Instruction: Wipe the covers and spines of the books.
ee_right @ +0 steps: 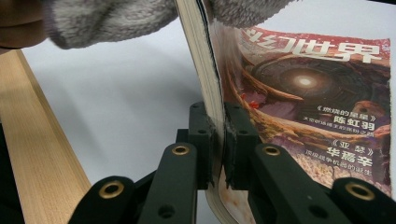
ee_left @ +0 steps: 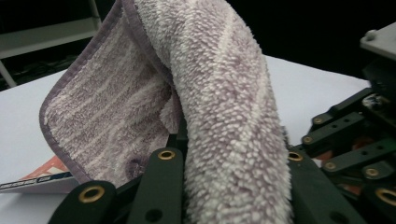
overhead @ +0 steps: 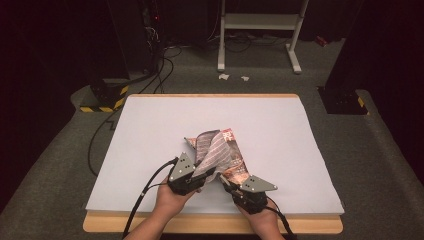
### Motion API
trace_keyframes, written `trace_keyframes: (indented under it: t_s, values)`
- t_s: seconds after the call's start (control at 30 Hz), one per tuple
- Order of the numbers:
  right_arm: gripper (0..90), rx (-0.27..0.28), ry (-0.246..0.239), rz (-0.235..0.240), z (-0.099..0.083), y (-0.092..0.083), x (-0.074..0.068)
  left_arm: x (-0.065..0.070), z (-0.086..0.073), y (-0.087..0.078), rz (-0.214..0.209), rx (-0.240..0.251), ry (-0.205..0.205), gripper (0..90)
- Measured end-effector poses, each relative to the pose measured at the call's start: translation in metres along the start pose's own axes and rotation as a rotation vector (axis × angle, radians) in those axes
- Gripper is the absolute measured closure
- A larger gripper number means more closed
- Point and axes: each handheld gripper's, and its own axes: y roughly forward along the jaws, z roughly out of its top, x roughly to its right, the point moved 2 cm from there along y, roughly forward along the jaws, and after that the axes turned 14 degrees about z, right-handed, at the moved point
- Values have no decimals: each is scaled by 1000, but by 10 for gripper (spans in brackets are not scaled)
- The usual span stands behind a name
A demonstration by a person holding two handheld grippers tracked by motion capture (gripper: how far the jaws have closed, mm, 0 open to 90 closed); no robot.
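left tongs (overhead: 202,176): clenched on towel (overhead: 212,152), lift it toward 12, clear of magazine (overhead: 235,157)
right tongs (overhead: 226,184): clamp magazine edge, stay steady
risk: towel snagging pages

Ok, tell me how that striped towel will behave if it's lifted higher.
The towel is probably floppy: it droops over the left hand-held gripper in folds. It looks fluffy, so likely light and not slippery. It may drag across the magazine beneath it.
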Motion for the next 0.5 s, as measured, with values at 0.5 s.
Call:
trace_keyframes:
  t_s: [0.5]
  values:
    - [835, 0, 8, 1, 0, 0, 1, -2, -1, 5, 42, -9, 14, 716]
